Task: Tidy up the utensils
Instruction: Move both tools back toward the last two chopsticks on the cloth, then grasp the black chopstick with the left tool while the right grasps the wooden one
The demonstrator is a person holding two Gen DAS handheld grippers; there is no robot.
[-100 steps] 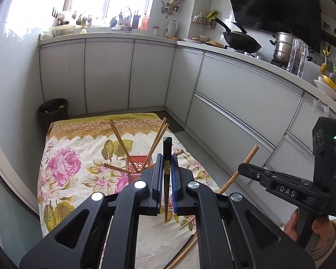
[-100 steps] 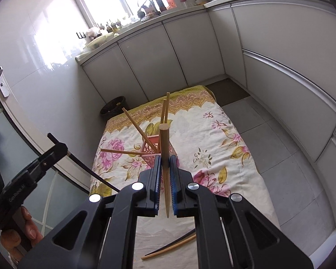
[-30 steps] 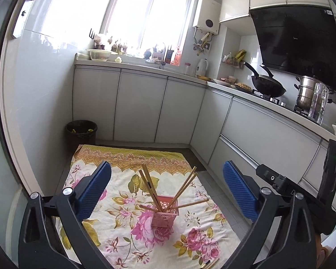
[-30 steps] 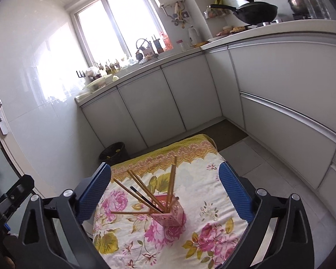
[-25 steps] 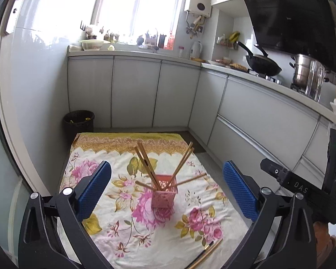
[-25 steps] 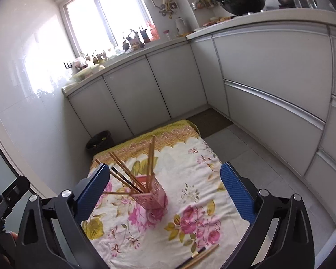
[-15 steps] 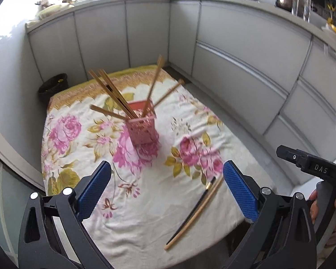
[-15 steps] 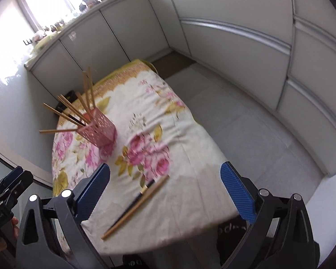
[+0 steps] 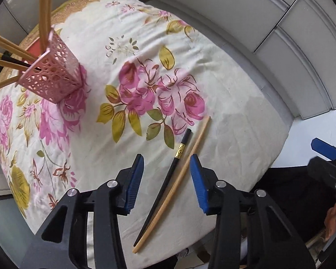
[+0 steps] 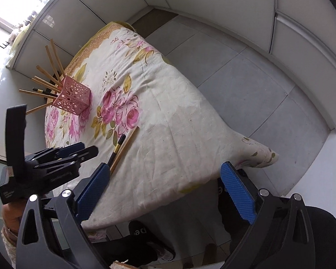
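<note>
A black chopstick [image 9: 168, 179] and a wooden chopstick [image 9: 186, 163] lie side by side on the flowered cloth near its front edge. My left gripper [image 9: 166, 176] points straight down over them. Its jaws are closing with both sticks between the blue pads, which stand clear of them. The right wrist view shows the same pair, black chopstick [image 10: 117, 148] and wooden chopstick [image 10: 127, 144], just right of the left gripper [image 10: 89, 149]. My right gripper [image 10: 165, 190] hangs wide open over the cloth's front edge, holding nothing. The pink holder [image 9: 53, 78] [image 10: 72, 99] at the back left holds several chopsticks.
The flowered cloth [image 9: 235, 134] covers a low table and hangs over its edge. White cabinets [image 10: 212, 0] and a grey tiled floor [image 10: 246, 89] lie to the right. A person's dark shoe [image 10: 141, 231] shows below the front edge.
Both grippers have dropped and tilted down toward the table's front edge. The left jaws have narrowed around the two lying chopsticks. The right jaws stay wide.
</note>
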